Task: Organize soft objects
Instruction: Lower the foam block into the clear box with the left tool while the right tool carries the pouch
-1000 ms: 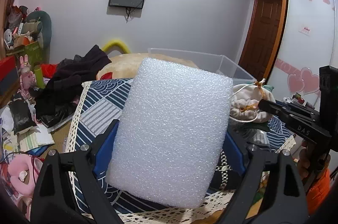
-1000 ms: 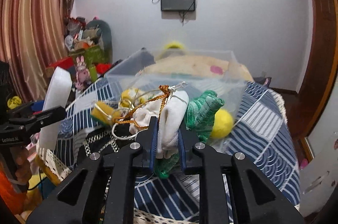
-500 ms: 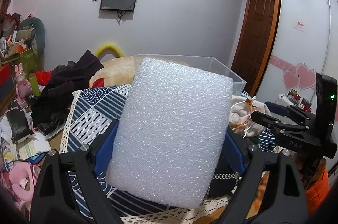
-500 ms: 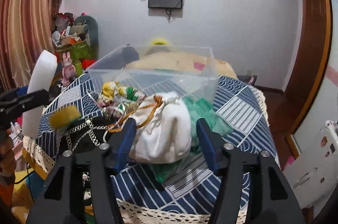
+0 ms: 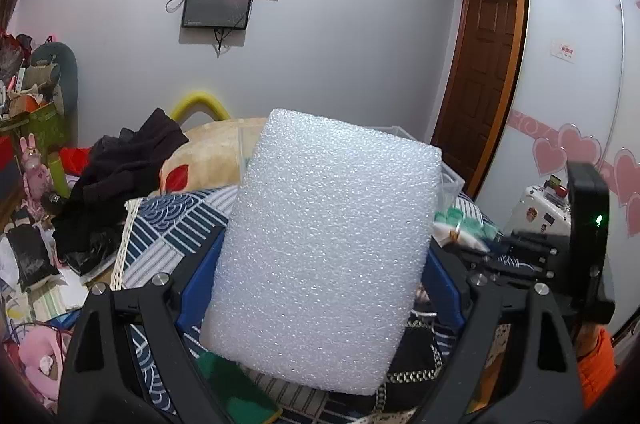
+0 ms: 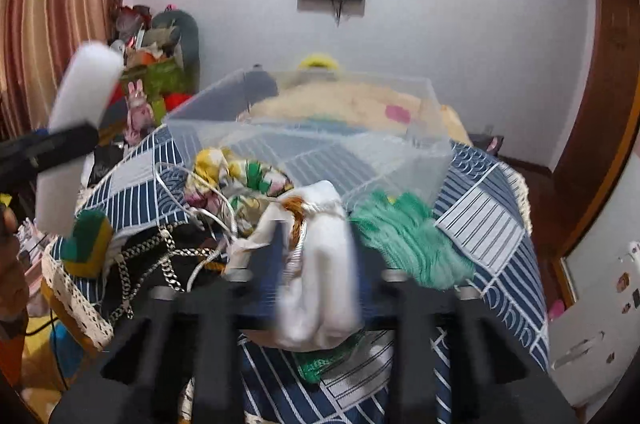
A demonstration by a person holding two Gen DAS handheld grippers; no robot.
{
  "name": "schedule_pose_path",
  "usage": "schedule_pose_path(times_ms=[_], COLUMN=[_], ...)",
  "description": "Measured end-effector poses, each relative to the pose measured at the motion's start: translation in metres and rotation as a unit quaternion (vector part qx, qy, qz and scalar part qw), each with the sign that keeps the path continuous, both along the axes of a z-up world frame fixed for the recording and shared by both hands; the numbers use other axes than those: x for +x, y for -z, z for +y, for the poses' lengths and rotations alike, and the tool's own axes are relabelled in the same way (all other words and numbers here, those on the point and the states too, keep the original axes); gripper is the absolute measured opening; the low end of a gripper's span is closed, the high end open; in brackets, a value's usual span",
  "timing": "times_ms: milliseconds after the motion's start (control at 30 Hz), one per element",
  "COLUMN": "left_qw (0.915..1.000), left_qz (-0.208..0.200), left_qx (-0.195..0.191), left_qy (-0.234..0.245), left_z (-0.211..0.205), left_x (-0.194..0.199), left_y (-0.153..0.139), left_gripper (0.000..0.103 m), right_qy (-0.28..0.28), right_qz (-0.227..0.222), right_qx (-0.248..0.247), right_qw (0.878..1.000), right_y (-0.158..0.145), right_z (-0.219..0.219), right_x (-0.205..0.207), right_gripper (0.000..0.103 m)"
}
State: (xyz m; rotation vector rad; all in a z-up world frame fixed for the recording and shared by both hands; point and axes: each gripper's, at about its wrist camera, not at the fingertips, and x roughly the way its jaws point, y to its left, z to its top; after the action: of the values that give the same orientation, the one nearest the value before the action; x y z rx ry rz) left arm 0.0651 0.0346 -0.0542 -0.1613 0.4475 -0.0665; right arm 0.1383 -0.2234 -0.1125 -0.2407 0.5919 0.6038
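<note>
My left gripper [image 5: 320, 264] is shut on a thick white foam pad [image 5: 328, 248] and holds it upright above the table; the pad also shows in the right wrist view [image 6: 76, 144]. My right gripper [image 6: 316, 260] is open, its jaws wide on either side of a white drawstring pouch [image 6: 320, 264] that lies on the blue patterned cloth [image 6: 480, 224]. A clear plastic bin [image 6: 320, 112] stands behind the pile. A green knitted glove [image 6: 408, 240] lies right of the pouch. The right wrist view is blurred by motion.
A floral cloth bundle [image 6: 240, 176], a chain-strap black bag [image 6: 160, 264] and a green-yellow sponge [image 6: 86, 244] lie on the table's left. Dark clothes [image 5: 120, 176] are heaped at the far left. Toys and clutter cover the floor on the left [image 5: 36, 344].
My right gripper has let go of the white pouch and opened wide; the pouch has dropped onto the cloth. My left gripper has kept hold of the foam pad and shifted slightly.
</note>
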Motion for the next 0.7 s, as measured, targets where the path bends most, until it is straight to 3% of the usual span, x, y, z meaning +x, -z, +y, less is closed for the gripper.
schedule_pose_path(times_ms=[167,433,700], left_qw=[0.9999,0.9998,0.9998], left_qz=[-0.008,-0.017,-0.009], left_qx=[0.009,0.008,0.018], left_qy=[-0.002,0.007,-0.004], left_z=[-0.001,-0.001,-0.005], left_x=[0.009,0.027,0.065], left_y=[-0.010,-0.033,-0.045], left_gripper=[0.089,0.089,0.089], right_qy=[-0.002,0.002,0.021], right_qz=[-0.001,-0.039,-0.068], right_qx=[0.018,0.063,0.100], right_qw=[1.000,0.997,0.992], right_y=[-0.005,-0.048,-0.083], right_z=[-0.007,-0.015,-0.013], right_x=[-0.003,-0.007,0.017], right_gripper=[0.010,0.010,0.010])
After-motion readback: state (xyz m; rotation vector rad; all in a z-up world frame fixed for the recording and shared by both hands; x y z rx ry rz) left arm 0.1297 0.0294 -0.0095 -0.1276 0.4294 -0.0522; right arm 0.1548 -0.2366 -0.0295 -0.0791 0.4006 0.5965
